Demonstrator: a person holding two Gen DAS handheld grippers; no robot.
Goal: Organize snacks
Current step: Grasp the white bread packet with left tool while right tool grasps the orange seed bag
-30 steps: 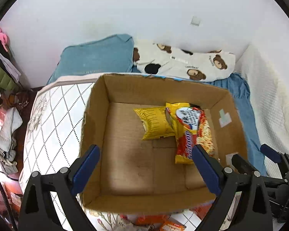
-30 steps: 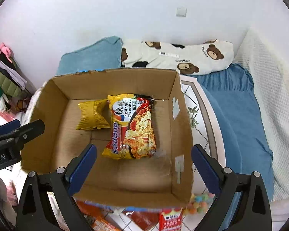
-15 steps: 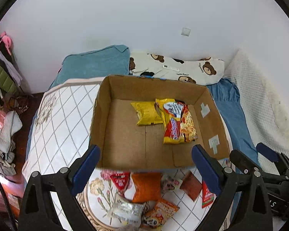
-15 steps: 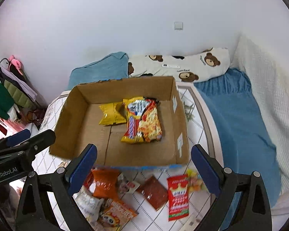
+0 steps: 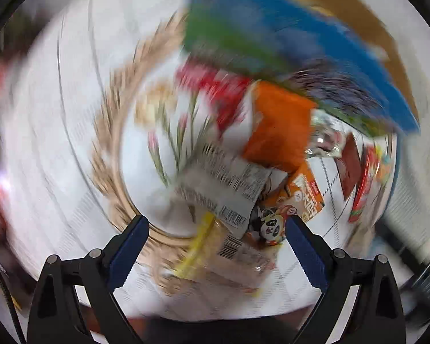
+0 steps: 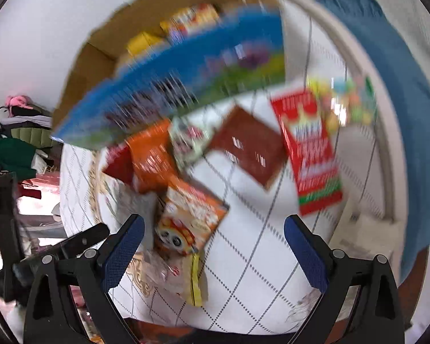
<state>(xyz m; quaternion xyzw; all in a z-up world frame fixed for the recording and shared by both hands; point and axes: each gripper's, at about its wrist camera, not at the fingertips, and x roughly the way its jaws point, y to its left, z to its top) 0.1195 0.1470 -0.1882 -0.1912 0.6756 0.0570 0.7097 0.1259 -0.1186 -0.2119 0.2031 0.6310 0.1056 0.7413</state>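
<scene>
Both views are blurred by motion. Several snack packets lie on the quilted bed in front of a cardboard box [image 6: 80, 71] with a blue printed outer wall [image 6: 186, 66]. My left gripper [image 5: 216, 246] is open and empty, just above a clear packet with a yellow edge [image 5: 215, 246], near an orange packet [image 5: 278, 126] and a panda packet [image 5: 289, 209]. My right gripper [image 6: 213, 248] is open and empty over the panda packet [image 6: 189, 215], with a brown packet [image 6: 249, 149] and a red packet [image 6: 309, 149] beyond. Yellow packets [image 6: 169, 28] lie inside the box.
A colourful candy bag [image 6: 347, 100] lies right of the red packet. A blue blanket [image 6: 392, 86] covers the bed's right side. Clothes [image 6: 14, 143] pile up at the left. The left gripper's body [image 6: 57, 252] shows at lower left in the right wrist view.
Both grippers have pulled back from the box and dropped fast toward the loose packets in front of it. Both stay open and empty.
</scene>
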